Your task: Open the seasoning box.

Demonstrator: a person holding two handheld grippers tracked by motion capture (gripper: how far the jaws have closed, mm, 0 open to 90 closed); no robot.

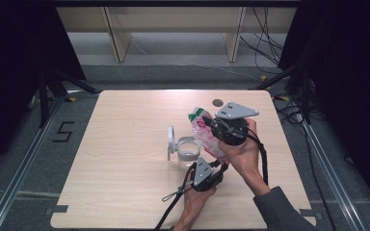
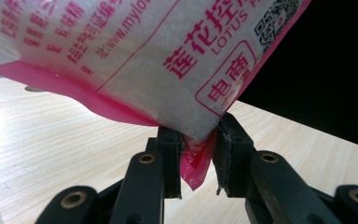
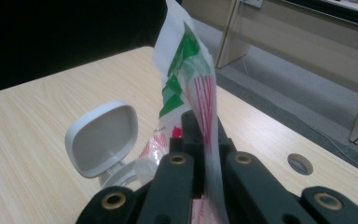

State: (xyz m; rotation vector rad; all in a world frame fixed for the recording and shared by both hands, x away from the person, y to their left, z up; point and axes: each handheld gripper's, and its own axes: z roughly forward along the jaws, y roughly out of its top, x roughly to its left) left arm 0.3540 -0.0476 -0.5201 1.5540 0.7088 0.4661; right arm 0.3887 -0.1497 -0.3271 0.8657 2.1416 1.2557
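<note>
Bag held above the open jar, both grippers engaged. My left gripper (image 2: 198,140) is clamped on the lower pink-sealed corner of the bag (image 1: 206,132); my right gripper (image 3: 200,135) is pinched flat on the bag's thin upper edge. The bag hangs tilted over the table (image 1: 125,192), just beside and above the jar (image 1: 188,153), whose hinged lid (image 1: 171,140) stands open. To pour well, I judge I should steady the lower corner, keep the mouth over the jar's opening and tip slowly, since the film may buckle. The bag is glossy, crinkled plastic, translucent white with pink print and green markings; the jar is clear and round, its lid a matt grey rounded square; the table is pale wood grain.
</note>
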